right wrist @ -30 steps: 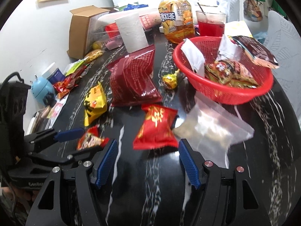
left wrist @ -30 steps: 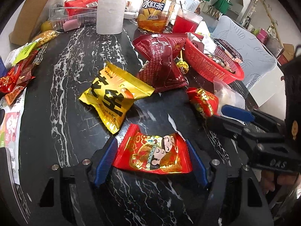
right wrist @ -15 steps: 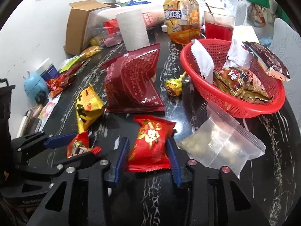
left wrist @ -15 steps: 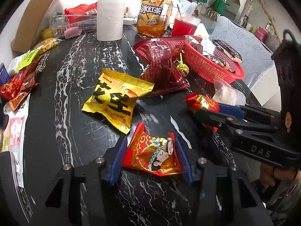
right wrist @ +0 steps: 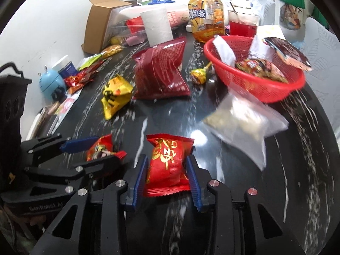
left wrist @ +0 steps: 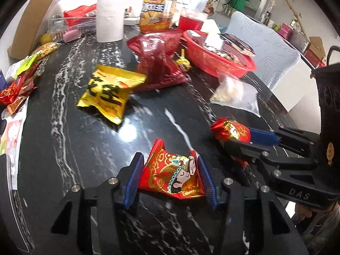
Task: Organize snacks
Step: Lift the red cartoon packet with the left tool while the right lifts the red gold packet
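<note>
My left gripper (left wrist: 171, 176) is shut on a red snack packet with a cartoon face (left wrist: 173, 175) and holds it just above the black marble table (left wrist: 85, 144). My right gripper (right wrist: 167, 174) is shut on a red packet with gold writing (right wrist: 167, 165), lifted off the table. The right gripper also shows in the left wrist view (left wrist: 242, 140) with its packet (left wrist: 230, 130). The left gripper shows in the right wrist view (right wrist: 93, 150). A red basket (right wrist: 255, 85) with several snacks stands at the far right.
A yellow packet (left wrist: 108, 92), a big dark red bag (left wrist: 159, 68), a lollipop (right wrist: 198, 75) and a clear zip bag (right wrist: 244, 123) lie on the table. A paper roll (left wrist: 110, 19), tea bottle (right wrist: 205, 14), red drink cup (right wrist: 243, 24) and cardboard box (right wrist: 99, 21) stand at the back.
Both grippers have closed on their red packets and lifted them back from the table. The views are blurred from motion.
</note>
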